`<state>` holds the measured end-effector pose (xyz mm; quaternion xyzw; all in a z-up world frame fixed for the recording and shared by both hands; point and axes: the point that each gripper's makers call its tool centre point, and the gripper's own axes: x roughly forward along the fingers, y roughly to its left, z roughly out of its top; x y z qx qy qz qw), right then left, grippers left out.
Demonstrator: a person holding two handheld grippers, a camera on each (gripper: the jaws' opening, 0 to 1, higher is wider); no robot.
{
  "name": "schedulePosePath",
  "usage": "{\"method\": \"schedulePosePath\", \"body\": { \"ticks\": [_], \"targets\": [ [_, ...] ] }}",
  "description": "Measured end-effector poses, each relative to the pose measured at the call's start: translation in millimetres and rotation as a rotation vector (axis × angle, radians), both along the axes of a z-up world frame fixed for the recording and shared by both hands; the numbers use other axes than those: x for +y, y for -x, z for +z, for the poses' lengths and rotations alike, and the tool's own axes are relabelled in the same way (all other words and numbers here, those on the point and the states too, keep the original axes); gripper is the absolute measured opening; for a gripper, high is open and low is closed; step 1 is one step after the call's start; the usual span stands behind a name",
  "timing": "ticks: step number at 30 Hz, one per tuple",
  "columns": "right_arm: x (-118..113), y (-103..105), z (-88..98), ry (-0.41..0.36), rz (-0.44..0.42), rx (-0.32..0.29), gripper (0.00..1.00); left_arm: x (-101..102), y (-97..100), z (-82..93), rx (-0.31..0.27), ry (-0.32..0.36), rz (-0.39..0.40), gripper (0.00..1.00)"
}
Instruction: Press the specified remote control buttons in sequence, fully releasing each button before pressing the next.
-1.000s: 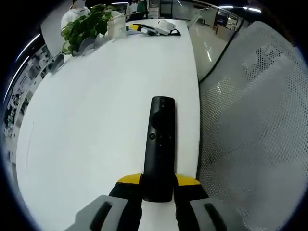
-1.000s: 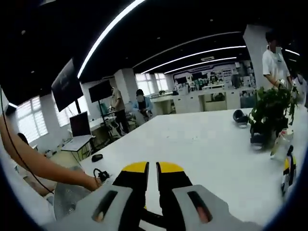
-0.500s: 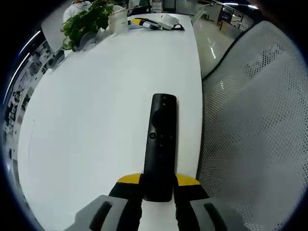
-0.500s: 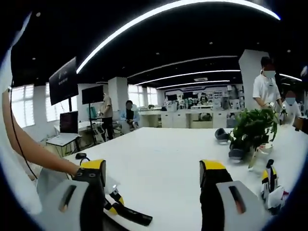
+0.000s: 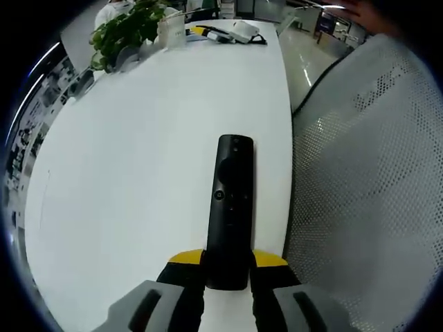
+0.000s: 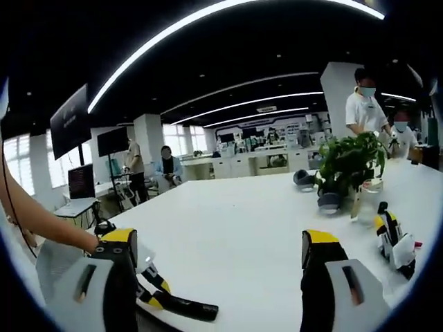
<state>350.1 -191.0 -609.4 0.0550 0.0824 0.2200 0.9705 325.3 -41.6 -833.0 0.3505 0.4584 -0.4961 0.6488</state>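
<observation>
Remote (image 5: 229, 207), black and slim, sits clamped by its near end between the left tool's (image 5: 228, 261) yellow-tipped jaws, pointing out over the white surface (image 5: 138, 159) near its edge, beside a mesh chair (image 5: 367, 173). The right gripper view shows instead the right tool (image 6: 218, 252) with jaws spread wide and empty, the left tool low at left, and a potted plant (image 6: 344, 162). Since a second ago, the right jaws have parted; the left grip is unchanged.

Open office, dark ceiling, light strips (image 6: 208, 17), long white table (image 5: 138, 138), mesh chair (image 5: 367, 180), wall monitors (image 6: 69, 121)
</observation>
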Motion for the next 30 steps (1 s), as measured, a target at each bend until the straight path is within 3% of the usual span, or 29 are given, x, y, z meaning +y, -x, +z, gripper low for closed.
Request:
{"method": "schedulePosePath", "body": {
  "ticks": [7,14,17,30],
  "targets": [
    [-8.4,-6.6,-20.5,0.149,-0.074,0.052,1.0,0.2,-0.1,0.1,-0.004,0.005,0.008,0.24],
    [-11.3,-7.9,-23.4,0.125,-0.09,0.074,1.0,1.5,-0.6,0.7,-0.004,0.029,-0.002,0.24],
    [-10.5,-7.9,-30.8,0.148,-0.088,0.112,1.0,0.9,-0.8,0.3,-0.004,0.039,-0.003,0.23],
    [-12.8,-6.8,-42.9,0.185,-0.089,0.17,0.98,6.2,-5.9,0.3,0.015,-0.005,-0.048,0.22]
  ]
}}
